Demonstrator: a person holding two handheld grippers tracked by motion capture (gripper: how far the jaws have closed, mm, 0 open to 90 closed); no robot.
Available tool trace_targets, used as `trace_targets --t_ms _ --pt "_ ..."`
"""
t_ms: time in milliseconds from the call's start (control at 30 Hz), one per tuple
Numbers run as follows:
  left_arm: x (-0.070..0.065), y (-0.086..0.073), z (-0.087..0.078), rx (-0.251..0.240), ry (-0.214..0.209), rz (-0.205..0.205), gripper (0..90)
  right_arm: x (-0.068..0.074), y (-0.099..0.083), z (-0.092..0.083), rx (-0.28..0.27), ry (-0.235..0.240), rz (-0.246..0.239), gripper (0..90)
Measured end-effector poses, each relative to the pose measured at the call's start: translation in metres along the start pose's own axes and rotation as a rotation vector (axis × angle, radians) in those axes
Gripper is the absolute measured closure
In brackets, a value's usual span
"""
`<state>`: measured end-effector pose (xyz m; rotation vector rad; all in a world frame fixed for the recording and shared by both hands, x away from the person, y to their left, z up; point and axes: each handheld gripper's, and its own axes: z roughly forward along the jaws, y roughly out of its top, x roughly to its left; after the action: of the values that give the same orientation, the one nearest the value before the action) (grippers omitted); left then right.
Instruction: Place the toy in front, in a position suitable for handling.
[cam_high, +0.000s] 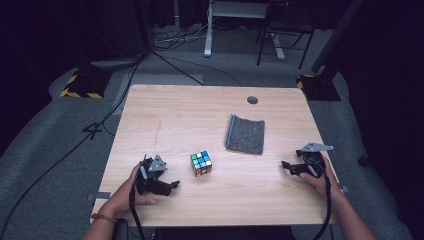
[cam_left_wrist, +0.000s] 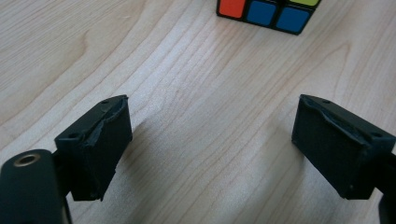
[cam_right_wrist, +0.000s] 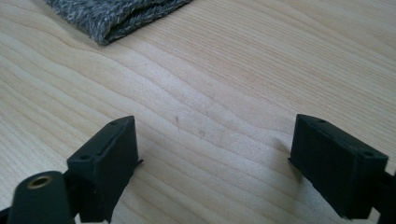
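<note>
Both jaw pairs spread, empty: left hand-held gripper (cam_high: 167, 184) near puzzle cube (cam_high: 201, 163), right hand-held gripper (cam_high: 291, 167) near grey cloth (cam_high: 245, 134). Judgement: straddle the cube squarely on opposite faces, low on the counter (cam_high: 175, 115), before pinching.

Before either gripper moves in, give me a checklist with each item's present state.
1. Left gripper jaws open, nothing between them: ok.
2. Right gripper jaws open, nothing between them: ok.
3. Puzzle cube free on the table, untouched: ok.
4. Bare wood between left gripper and cube: ok.
5. Grey cloth lies folded, apart from the cube: ok.
6. Cable trailing from the left gripper clear of the cube: ok.
</note>
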<state>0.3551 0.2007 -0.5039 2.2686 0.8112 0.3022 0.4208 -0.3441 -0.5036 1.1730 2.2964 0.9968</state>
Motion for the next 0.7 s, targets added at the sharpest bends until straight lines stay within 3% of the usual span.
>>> trace_targets --t_ms 133,500,600,633,700 --pt "0.002 -0.002 -0.002 0.000 -0.024 0.028 12.8 0.000 0.000 0.000 0.001 0.003 -0.005 14.6" --pt "0.002 -0.003 -0.003 0.002 -0.027 0.031 12.8 0.000 0.004 0.001 0.019 0.050 -0.047 18.3" --pt "0.001 -0.003 -0.003 0.002 -0.026 0.029 12.8 0.002 0.010 -0.001 0.001 0.074 -0.062 21.7" --pt "0.002 -0.003 -0.003 0.002 -0.027 0.031 12.8 0.005 0.019 -0.003 -0.021 0.102 -0.073 23.7" --pt "0.001 -0.003 -0.003 0.001 -0.026 0.029 12.8 0.008 0.028 -0.004 -0.025 0.101 -0.089 26.2"
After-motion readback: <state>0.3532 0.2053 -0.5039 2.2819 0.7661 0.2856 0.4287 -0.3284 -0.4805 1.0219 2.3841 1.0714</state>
